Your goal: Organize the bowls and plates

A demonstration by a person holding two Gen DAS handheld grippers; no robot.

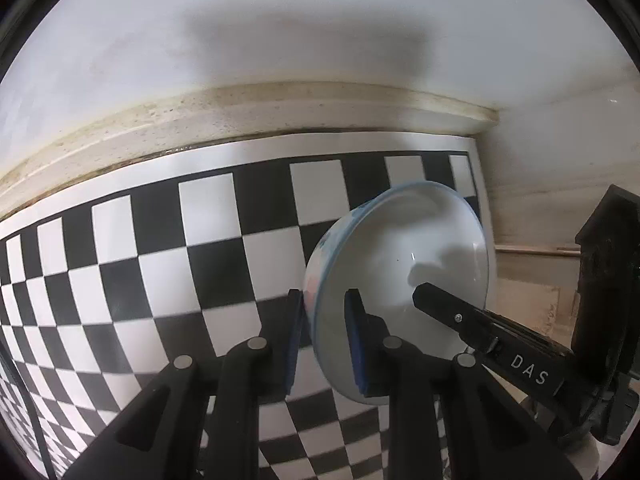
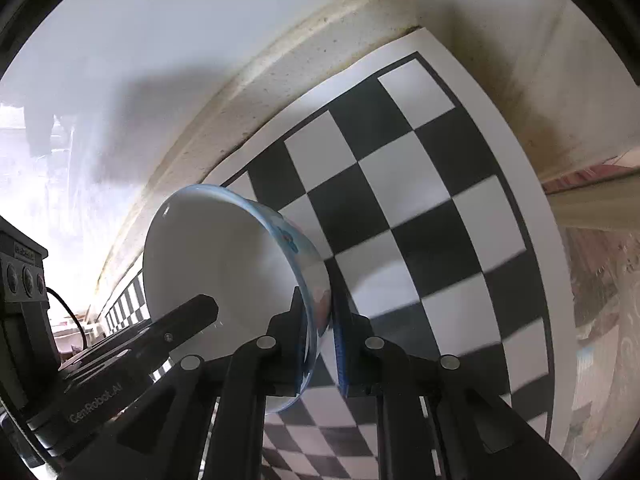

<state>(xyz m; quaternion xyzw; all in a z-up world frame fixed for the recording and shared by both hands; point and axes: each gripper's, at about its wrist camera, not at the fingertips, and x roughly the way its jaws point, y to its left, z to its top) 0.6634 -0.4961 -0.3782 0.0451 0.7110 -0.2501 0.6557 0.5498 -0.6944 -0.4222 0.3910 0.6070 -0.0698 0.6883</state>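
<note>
The left tool (image 1: 323, 340) pinches the rim of a white bowl (image 1: 404, 256) with a blue-edged lip: one blue-padded finger (image 1: 294, 344) lies against the outer wall, the other sits inside the bowl, and the wall is clamped between them. The right tool (image 2: 329, 336) pinches the same bowl (image 2: 224, 256) at the opposite side of its rim, its pads pressed to the wall from inside and outside. In each wrist view the other tool's black finger reaches into the bowl's hollow from the far side (one carries the letters "DAS", the other "GenRobot.AI").

The bowl is empty, its inside plain white, with a faint pink and blue pattern on the outer wall. It sits over a black-and-white checkered mat (image 1: 168, 264) that covers the tabletop; whether its base touches the mat cannot be told. The bowl is near the mat's far edge, close to the corner where that edge meets the mat's right edge.

Beyond the mat's far edge runs a stained cream ledge (image 1: 280, 116), and above it a white wall (image 1: 320, 20) bearing the shadow of the tools. A black box-like device (image 2: 20, 280) with round buttons and a cable stands at the left edge of the right wrist view.
</note>
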